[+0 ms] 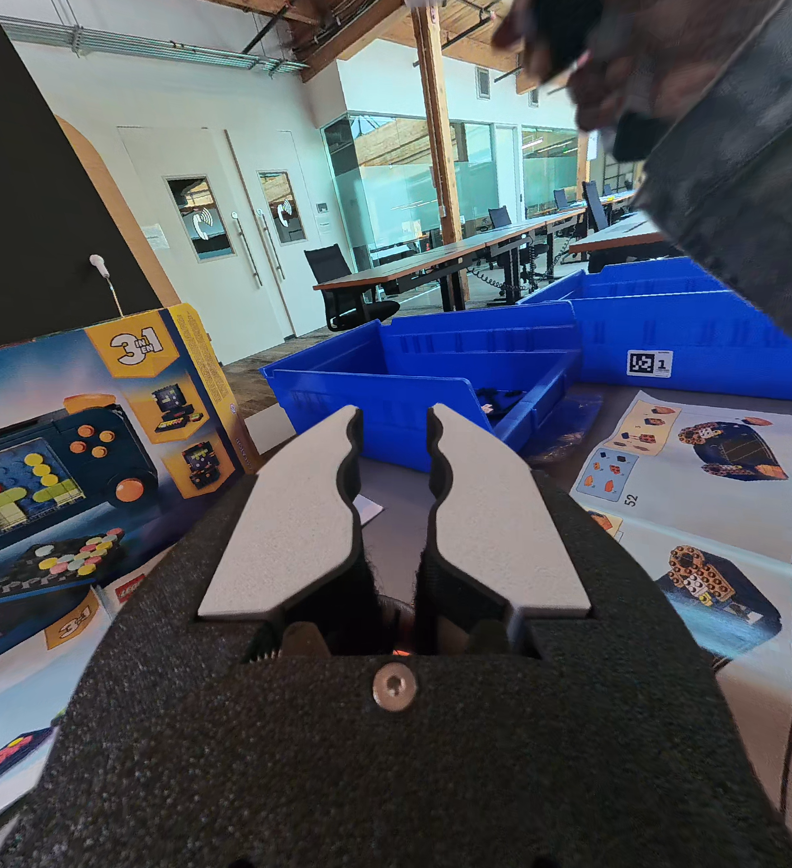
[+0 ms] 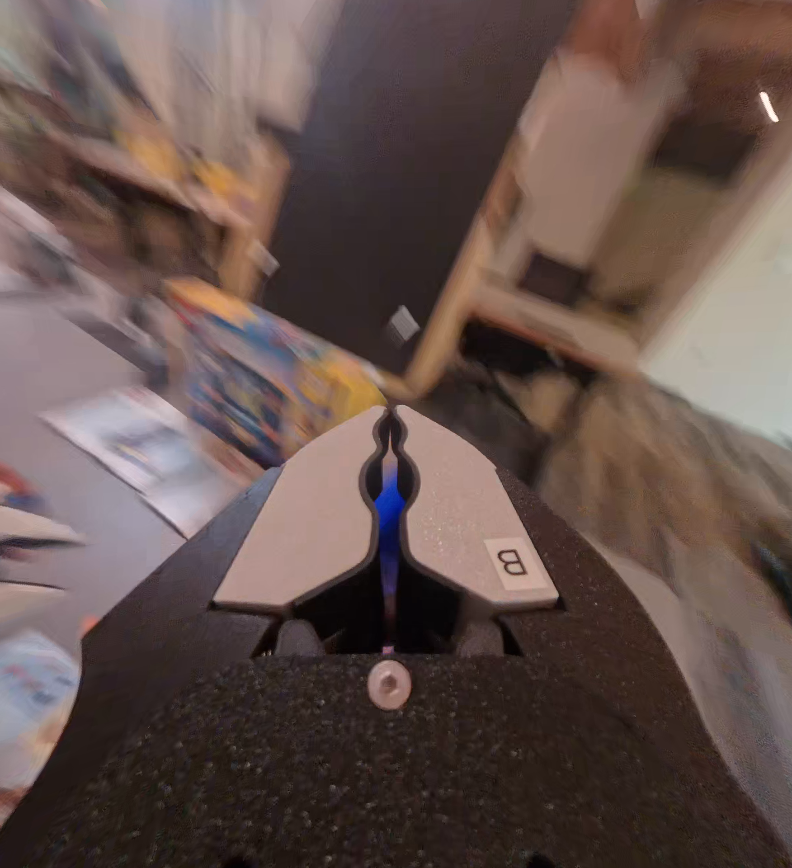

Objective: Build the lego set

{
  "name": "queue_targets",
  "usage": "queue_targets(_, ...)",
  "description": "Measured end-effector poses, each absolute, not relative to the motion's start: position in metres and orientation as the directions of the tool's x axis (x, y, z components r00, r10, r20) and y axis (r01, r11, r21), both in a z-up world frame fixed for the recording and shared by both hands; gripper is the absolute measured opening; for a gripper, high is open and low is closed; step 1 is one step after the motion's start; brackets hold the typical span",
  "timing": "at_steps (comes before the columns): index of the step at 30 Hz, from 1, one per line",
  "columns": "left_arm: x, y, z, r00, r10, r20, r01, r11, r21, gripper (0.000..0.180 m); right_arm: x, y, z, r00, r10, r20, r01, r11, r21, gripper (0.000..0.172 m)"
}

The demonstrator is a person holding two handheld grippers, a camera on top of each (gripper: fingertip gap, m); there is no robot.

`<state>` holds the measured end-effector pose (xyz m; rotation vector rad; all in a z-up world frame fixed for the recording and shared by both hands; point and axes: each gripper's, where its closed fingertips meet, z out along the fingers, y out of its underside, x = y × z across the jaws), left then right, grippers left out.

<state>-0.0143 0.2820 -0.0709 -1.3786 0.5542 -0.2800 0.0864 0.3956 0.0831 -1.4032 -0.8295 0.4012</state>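
My left gripper is open with nothing between its pads. It hovers low over the grey table, just in front of the near wall of a blue bin. A few small dark pieces lie in that bin. My right gripper is shut, its fingertips touching, and I see nothing between them. Its view is heavily blurred. A patch of blue shows through the gap lower down between its fingers. A person's blurred hand and sleeve fill the upper right of the left wrist view.
A colourful toy brick box stands at the left; it also shows blurred in the right wrist view. An open instruction booklet lies at the right. A second blue bin with a tag sticker stands behind. The tips of one gripper are about 20 centimeters away from the tips of the other.
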Motion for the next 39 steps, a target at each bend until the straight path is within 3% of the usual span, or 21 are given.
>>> queue_targets(2,-0.013,0.282,-0.073,0.837,-0.501,-0.22,-0.146,0.183,-0.972,0.025,0.108,0.435,0.036,0.715,0.624,0.316,0.41,-0.007,-0.912,0.0)
queue_targets(7,-0.012,0.283,-0.077,0.833,-0.507,-0.222,-0.154,0.173,-0.973,0.024,0.112,0.456,-0.015,0.691,0.686,0.228,0.475,-0.192,-0.859,0.002)
queue_targets(39,-0.012,0.284,-0.081,0.838,-0.511,-0.193,-0.14,0.142,-0.98,0.024,0.116,0.454,-0.051,0.662,0.707,0.251,0.598,-0.295,-0.745,0.013)
